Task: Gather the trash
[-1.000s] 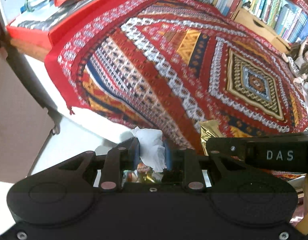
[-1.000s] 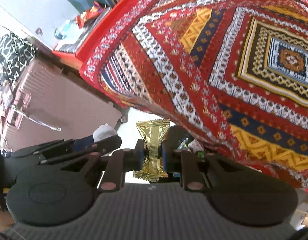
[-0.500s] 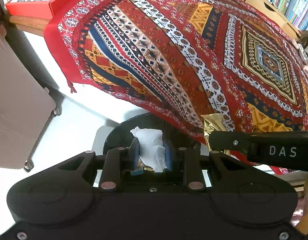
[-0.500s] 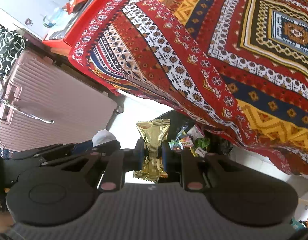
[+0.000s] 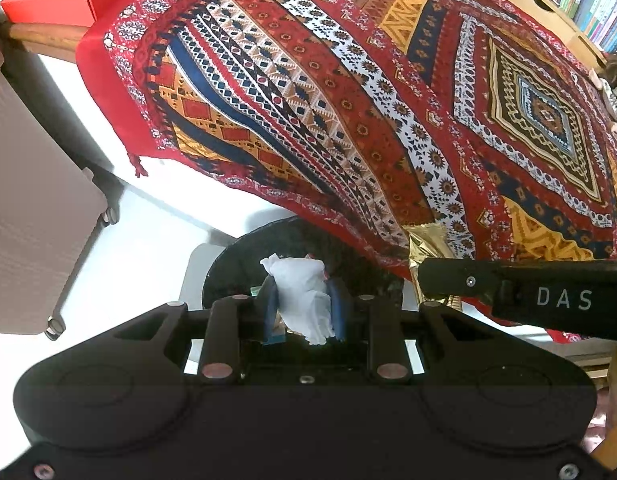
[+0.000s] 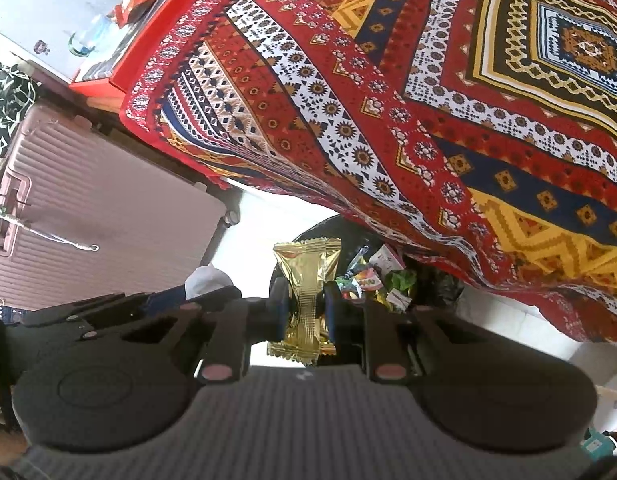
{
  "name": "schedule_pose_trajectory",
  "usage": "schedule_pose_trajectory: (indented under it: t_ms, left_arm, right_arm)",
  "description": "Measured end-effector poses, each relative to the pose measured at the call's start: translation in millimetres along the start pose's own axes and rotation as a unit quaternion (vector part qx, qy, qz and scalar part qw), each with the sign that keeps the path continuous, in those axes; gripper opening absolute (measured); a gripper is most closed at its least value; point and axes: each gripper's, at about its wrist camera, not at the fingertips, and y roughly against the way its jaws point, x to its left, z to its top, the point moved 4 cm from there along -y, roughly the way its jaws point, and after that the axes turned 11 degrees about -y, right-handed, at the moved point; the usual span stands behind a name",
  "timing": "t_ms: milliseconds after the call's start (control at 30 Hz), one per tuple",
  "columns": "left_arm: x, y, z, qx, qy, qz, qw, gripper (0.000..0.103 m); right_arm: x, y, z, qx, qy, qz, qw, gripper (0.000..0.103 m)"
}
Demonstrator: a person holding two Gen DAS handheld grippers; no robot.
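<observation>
My left gripper [image 5: 302, 308] is shut on a crumpled white tissue [image 5: 302, 294], held over the black-lined trash bin [image 5: 244, 256] on the floor by the table's edge. In the right wrist view my right gripper [image 6: 306, 312] is shut on a gold snack wrapper [image 6: 308, 276], held upright beside the same trash bin [image 6: 320, 228], where several colourful wrappers [image 6: 372, 280] lie. The right gripper [image 5: 428, 280] with the gold wrapper [image 5: 426, 240] shows at the right of the left wrist view. The left gripper with the tissue [image 6: 208, 276] shows at the left of the right wrist view.
A table under a red patterned cloth [image 5: 368, 100] overhangs part of the bin. A pink ribbed suitcase [image 6: 88, 216] on wheels stands on the white floor [image 5: 128, 248] to the left. Bookshelves [image 5: 580, 4] line the far wall. A red tray [image 5: 56, 4] sits at the table's far left corner.
Both grippers have moved down and away from the tabletop toward the floor. The trash bin has come into view beneath them. Each still holds its piece of trash.
</observation>
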Motion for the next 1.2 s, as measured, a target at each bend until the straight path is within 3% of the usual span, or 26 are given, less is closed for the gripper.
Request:
schedule_pose_trajectory:
  t_ms: [67,167,300,833,1200]
  left_arm:
    - [-0.4,-0.8,0.2,0.001,0.000,0.000,1.0000,0.025]
    - [-1.0,-1.7,0.5,0.001,-0.001,0.003,1.0000,0.035]
    - [-1.0,-1.6,1.6,0.000,-0.002,0.002,1.0000,0.045]
    - [0.5,-6.8,1.0,0.015,0.007,0.006,0.9999,0.071]
    - [-1.6,-8.3,-0.4,0.016,0.007,-0.003,0.9998,0.076]
  right_arm:
    - [-0.6,0.2,0.7,-0.001,-0.001,0.003,1.000,0.027]
    - [-0.7,-0.2,2.3,-0.001,-0.002,0.004,1.000,0.040]
    - [-0.8,-0.3,3.2,-0.002,-0.001,0.006,1.000,0.051]
    - [-7.7,0.6,4.7,-0.011,-0.012,-0.004,1.000,0.066]
    - [-7.4,0.6,3.4,-0.013,-0.010,-0.007,1.000,0.071]
